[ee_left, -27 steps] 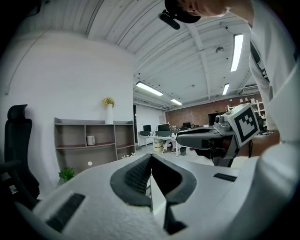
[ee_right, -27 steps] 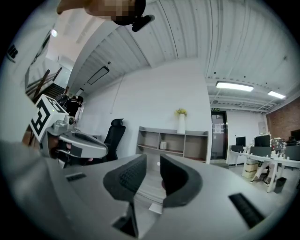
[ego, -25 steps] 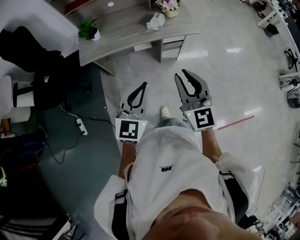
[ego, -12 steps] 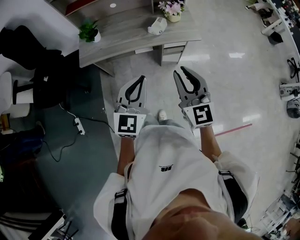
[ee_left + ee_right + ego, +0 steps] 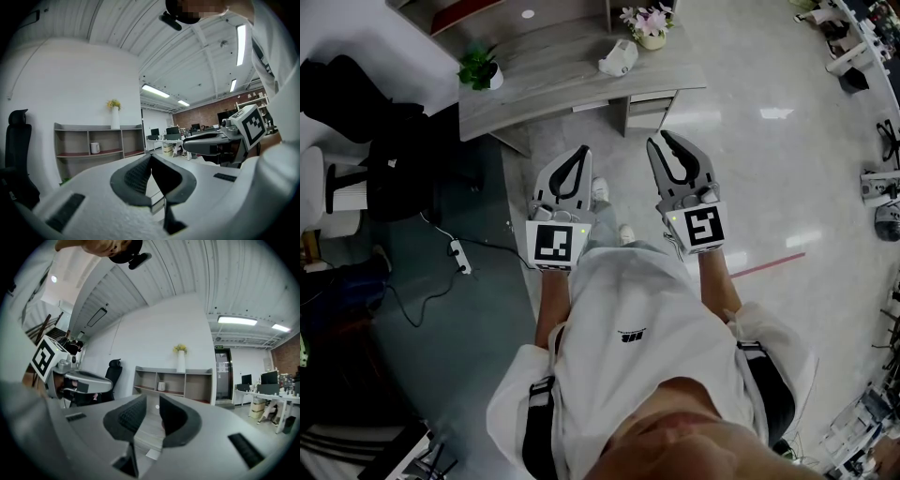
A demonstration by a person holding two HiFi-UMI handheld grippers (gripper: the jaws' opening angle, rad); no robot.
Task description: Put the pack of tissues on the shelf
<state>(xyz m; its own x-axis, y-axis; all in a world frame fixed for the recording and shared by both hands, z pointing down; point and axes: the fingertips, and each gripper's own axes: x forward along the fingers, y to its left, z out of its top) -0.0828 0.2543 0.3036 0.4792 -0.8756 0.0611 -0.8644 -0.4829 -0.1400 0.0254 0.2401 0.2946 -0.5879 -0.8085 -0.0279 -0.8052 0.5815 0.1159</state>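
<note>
Both empty: left claw (image 5: pixel 581 155) shut, right claw (image 5: pixel 662 145) half open. Probable white crumpled tissue pack (image 5: pixel 617 58) lies far on grey curved counter (image 5: pixel 553 66), near pink-flower pot (image 5: pixel 652 37); a careless reach could topple pot or crush pack.

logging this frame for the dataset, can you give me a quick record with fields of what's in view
left gripper: fingers together, nothing between them
right gripper: fingers apart, empty
directly ahead: grey wooden desk
on desk: small green potted plant, rounded white object, pot of pink flowers
further back: grey open shelf unit against the wall
on shelf top: tall white vase with yellow flowers
</note>
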